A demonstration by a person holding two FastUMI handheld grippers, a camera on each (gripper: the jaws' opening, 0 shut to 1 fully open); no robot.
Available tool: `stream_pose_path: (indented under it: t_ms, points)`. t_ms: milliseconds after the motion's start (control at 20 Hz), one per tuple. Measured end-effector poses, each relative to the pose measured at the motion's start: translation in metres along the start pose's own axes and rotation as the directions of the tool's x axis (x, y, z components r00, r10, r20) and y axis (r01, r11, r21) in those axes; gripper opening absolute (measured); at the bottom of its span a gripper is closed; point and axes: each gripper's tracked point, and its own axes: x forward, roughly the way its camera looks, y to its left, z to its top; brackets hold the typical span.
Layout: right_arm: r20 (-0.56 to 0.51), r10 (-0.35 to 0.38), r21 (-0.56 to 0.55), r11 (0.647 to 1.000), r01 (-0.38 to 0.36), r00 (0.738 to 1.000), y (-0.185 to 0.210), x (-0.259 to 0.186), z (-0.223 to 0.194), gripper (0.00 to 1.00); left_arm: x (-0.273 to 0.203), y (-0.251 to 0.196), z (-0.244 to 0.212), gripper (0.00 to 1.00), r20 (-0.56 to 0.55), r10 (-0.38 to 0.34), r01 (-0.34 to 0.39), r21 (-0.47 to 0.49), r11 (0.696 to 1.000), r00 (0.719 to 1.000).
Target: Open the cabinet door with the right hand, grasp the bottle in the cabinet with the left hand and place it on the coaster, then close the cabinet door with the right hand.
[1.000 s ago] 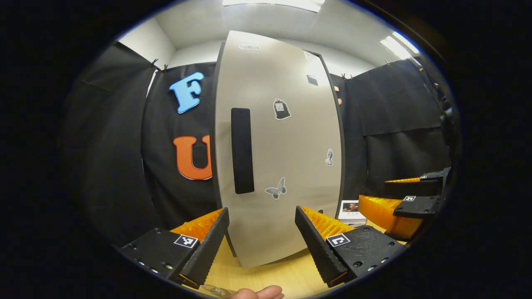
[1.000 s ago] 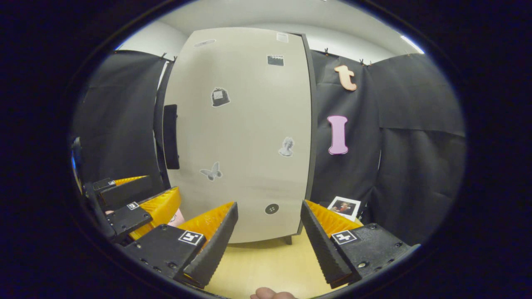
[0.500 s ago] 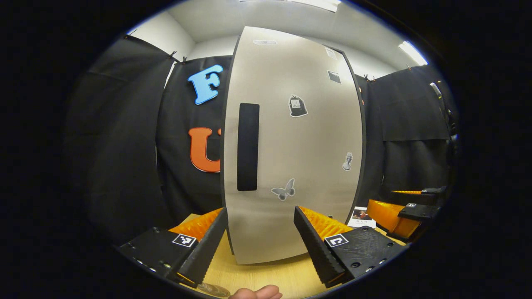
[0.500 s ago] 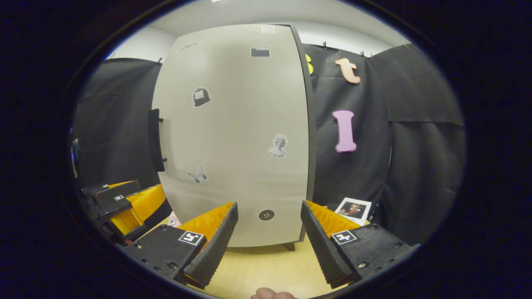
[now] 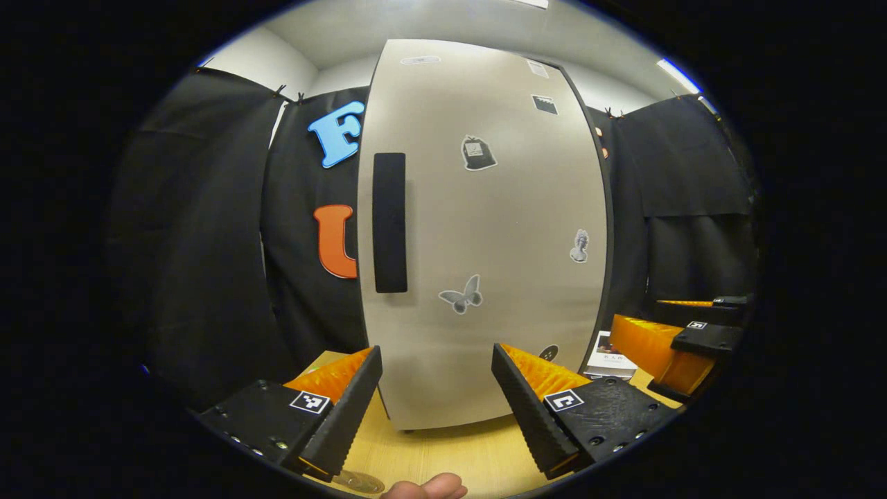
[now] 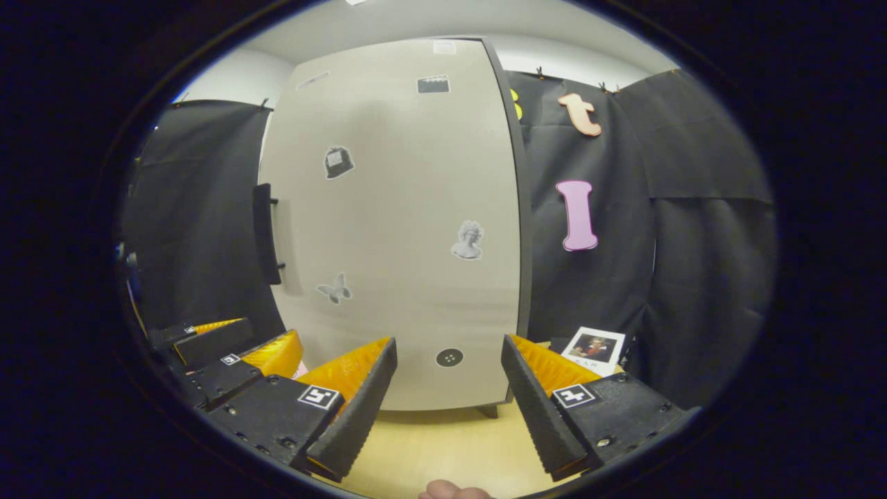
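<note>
Cabinet door shut, stickers across its face. Over the last second both views have drifted slightly. In the right gripper view the dark vertical handle has slid toward the left edge and now shows side-on. No contact with it yet, so opening looks not yet begun.

Right tool released, jaws wide, nothing between them, low before the door's bottom edge. Left tool likewise released and empty, above the wooden tabletop.

Bottle hidden behind the closed door, presumably inside. A round disc, possibly the coaster, is cut off at the bottom of the left gripper view. Small photo card lies right of the cabinet.
</note>
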Motion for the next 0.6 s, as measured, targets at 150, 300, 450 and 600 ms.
stream_pose_path:
  t_ms: [150, 300, 450, 600]
  points:
    - [0.006, -0.001, -0.034, 0.999, 0.001, 1.0, 0.005, -0.005, 0.0, 0.97, -0.001, 0.005, 0.007, 0.96, 0.028, 0.01, -0.009, -0.053, 0.999, 1.0]
    - [-0.02, 0.011, -0.034, 0.999, -0.011, 1.0, 0.006, -0.01, -0.004, 0.97, -0.008, 0.01, 0.012, 0.96, 0.038, 0.019, -0.016, -0.078, 0.997, 0.999]
    - [-0.037, 0.013, -0.024, 1.0, -0.014, 0.999, 0.009, -0.015, -0.008, 0.97, -0.018, 0.015, 0.007, 0.95, 0.023, 0.043, -0.04, -0.099, 0.994, 0.999]
    - [-0.03, 0.028, -0.033, 0.999, -0.029, 0.999, 0.014, -0.022, -0.006, 0.95, -0.025, 0.011, 0.016, 0.95, 0.06, 0.027, -0.021, -0.095, 0.995, 0.998]
